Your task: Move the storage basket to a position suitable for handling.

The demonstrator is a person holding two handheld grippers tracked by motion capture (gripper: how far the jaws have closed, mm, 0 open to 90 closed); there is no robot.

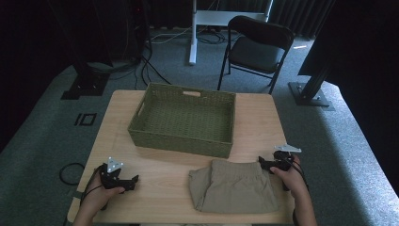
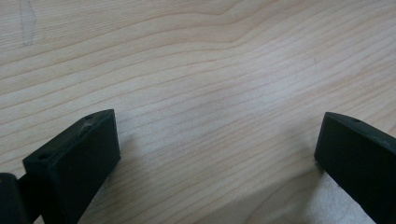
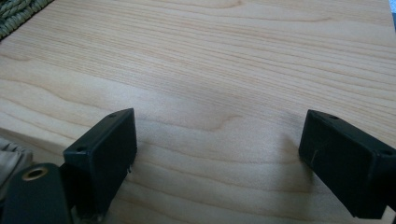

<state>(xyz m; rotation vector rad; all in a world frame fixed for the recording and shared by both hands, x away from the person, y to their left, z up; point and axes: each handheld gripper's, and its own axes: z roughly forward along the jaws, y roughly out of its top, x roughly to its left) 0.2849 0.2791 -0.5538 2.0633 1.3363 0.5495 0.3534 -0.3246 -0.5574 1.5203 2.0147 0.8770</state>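
- One desk [image 1: 117, 136], a light wooden top with visible grain, stands on grey carpet; it carries one basket, one folded garment and both grippers.
- One folding chair [image 1: 258, 47], dark, stands on the floor beyond the desk's far edge, towards the far right corner.
- One basket [image 1: 183, 140], woven and olive green, rectangular with a handle slot in its far wall, sits at the middle of the desk's far half; nothing can be seen inside it.
- One garment [image 1: 233, 186], tan cloth folded flat with a gathered band across its top, lies by the near edge, right of centre, just in front of the basket.
- Two hands enter from the near edge. The left hand [image 1: 101, 195] holds the left gripper [image 1: 134, 181] near the near left corner, pointing right across the bare wood; in the left gripper view its jaws stand wide apart with nothing between them.
- The right hand [image 1: 291, 176] holds the right gripper [image 1: 260, 161] near the right edge, touching or just beside the garment's upper right corner; its jaws gape wide over bare wood, empty.
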